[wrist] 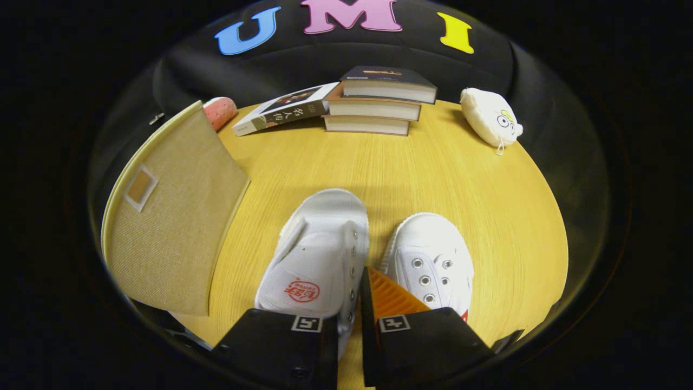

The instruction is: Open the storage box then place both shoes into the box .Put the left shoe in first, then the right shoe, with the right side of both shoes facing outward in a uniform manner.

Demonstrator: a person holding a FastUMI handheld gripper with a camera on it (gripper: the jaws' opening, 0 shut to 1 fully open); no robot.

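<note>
Gripper view is showing the tongs (351, 303) seemingly pinching the left shoe (316, 260)'s soft canvas sidewall at the eyelets, light and floppy, while the right shoe (430, 260) is sitting alongside on the surface (411, 173).

Round wooden table (433, 179), light yellow-oak grain running front to back, evenly lit, faint glare near its centre. Landmark: stack of three books (379, 103) at the table's far edge. Fourth book (284, 108) leans against the stack's left side. Pink sponge-like object (219, 111) further left. White plush toy (490, 123) right of the stack. Behind the stack, black cloth wall (346, 59), creased.
</note>
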